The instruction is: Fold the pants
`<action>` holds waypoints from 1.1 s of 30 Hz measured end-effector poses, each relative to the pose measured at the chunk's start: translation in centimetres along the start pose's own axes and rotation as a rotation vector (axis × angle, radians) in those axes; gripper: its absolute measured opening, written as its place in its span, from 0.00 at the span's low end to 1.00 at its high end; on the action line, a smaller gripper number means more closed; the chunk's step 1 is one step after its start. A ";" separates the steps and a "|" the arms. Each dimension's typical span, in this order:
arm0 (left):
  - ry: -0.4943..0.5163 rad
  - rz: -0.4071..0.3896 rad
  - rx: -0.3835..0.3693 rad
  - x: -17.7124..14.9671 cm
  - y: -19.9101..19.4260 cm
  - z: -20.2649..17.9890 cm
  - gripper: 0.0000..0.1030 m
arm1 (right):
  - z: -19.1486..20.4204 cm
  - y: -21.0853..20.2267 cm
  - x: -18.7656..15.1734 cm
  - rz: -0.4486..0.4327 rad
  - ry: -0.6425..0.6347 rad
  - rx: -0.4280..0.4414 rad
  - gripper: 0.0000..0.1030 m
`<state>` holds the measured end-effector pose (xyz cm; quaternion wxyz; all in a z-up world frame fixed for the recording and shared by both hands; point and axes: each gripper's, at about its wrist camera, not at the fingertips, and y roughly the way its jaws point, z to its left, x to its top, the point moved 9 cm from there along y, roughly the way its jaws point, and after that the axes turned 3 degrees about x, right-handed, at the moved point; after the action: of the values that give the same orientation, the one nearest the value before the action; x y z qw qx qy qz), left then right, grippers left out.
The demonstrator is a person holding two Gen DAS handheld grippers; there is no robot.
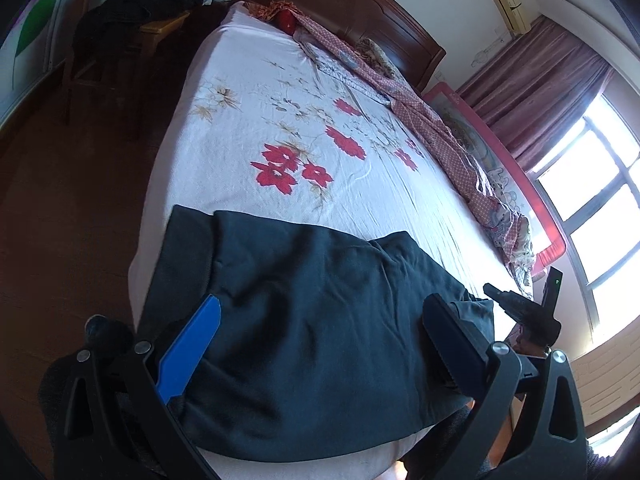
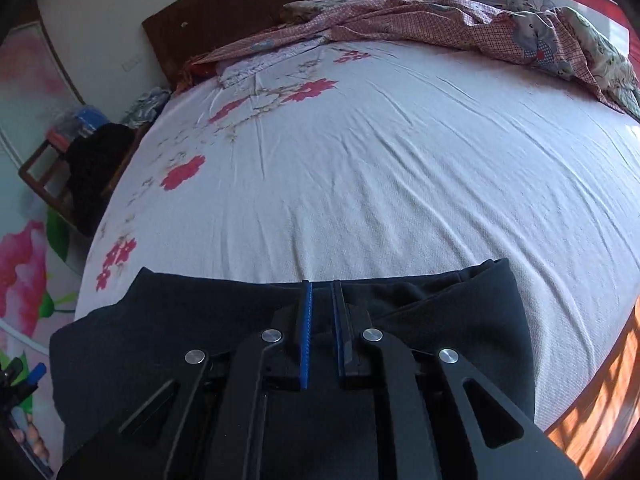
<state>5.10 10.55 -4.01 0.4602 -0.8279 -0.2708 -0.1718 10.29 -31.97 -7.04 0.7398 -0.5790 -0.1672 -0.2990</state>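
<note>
Dark pants [image 1: 304,340]: laid in a folded, creased bundle on the bed [image 1: 256,148], at its near edge, well apart from the wooden headboard [image 1: 352,12]. Upper layer lapped over a lower one, waistband-like edge showing on the window side (fold count not discernible).

Left gripper [image 1: 320,344]: held low above the pants, aimed up the bed toward the headboard. Jaws spread wide, one blue finger [image 1: 188,356] on the floor side, the dark one on the window side, bundle lying between them. Nothing held. Finger-to-cloth contact uncertain.

Right gripper [image 2: 321,292]: held low over the pants in the right wrist view [image 2: 440,320], pointed across the bed toward the headboard [image 2: 248,12]. Jaws drawn nearly together, only a narrow slit between the blue ribbed pads [image 2: 306,328]. Tips lying at the far edge of the bundle; whether cloth is pinched in the slit cannot be told. Also visible in the left wrist view [image 1: 528,312], as a dark shape at the window-side corner of the pants.

Bedsheet: white with red flower print [image 1: 280,168], lightly wrinkled.

Pink patterned blanket [image 1: 440,132]: bunched in a long ridge from the headboard down the window side of the bed.

Wooden chair [image 1: 120,32]: on the floor beside the headboard end, piled with dark clothing.

Maroon curtain [image 1: 548,84]: beside the bright window, beyond the blanket.
</note>
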 end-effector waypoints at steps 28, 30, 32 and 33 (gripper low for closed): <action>0.213 0.087 -0.344 4.6 5.4 6.3 0.98 | 18.3 -1.3 -13.9 0.317 -0.012 0.220 0.09; 0.228 0.096 -0.376 4.5 5.9 6.0 0.98 | 18.5 -1.6 -13.7 0.314 -0.017 0.218 0.09; 0.245 0.120 -0.392 4.0 6.3 5.7 0.98 | 18.7 -1.9 -13.4 0.310 -0.014 0.224 0.09; 0.256 0.137 -0.386 3.6 6.6 5.6 0.97 | 18.9 -1.9 -13.3 0.309 -0.012 0.230 0.09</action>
<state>12.16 13.60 -9.36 0.3347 -0.8884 -0.1158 -0.2922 0.75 -10.90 -8.31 0.8373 -0.5112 -0.1138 -0.1571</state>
